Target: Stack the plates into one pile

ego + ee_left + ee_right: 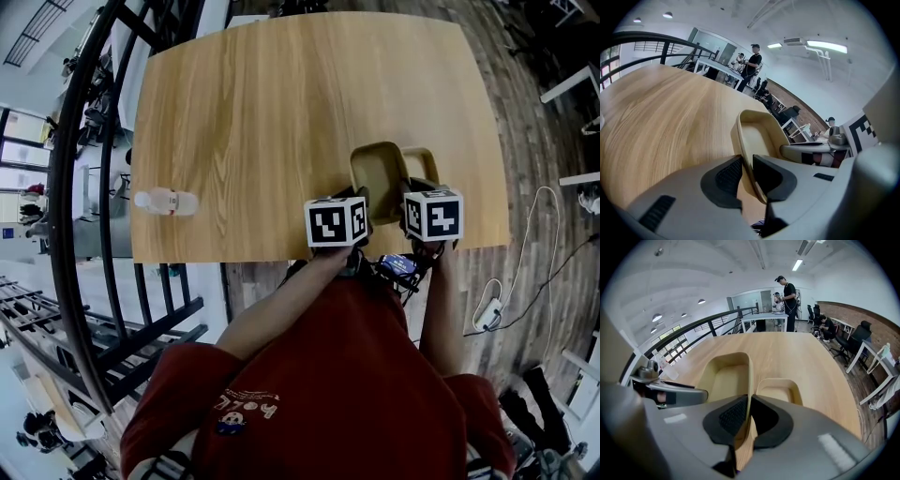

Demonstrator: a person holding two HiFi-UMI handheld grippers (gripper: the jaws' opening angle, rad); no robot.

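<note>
A large tan rectangular plate [379,174] hangs between my two grippers over the wooden table's near right edge. My left gripper [746,172] is shut on its left rim, and the plate [757,136] stretches away beyond the jaws. On the opposite rim my right gripper [748,417] is shut, with the plate [723,380] to its left. A smaller tan plate [780,392] lies on the table just right of the large one, also visible as the small plate [425,161] in the head view. Both marker cubes show there: left gripper [361,199], right gripper [413,190].
A clear plastic bottle [167,202] lies near the table's [281,112] front left edge. A black railing [84,187] runs along the left side. Desks, chairs and a standing person [789,298] are beyond the table's far end.
</note>
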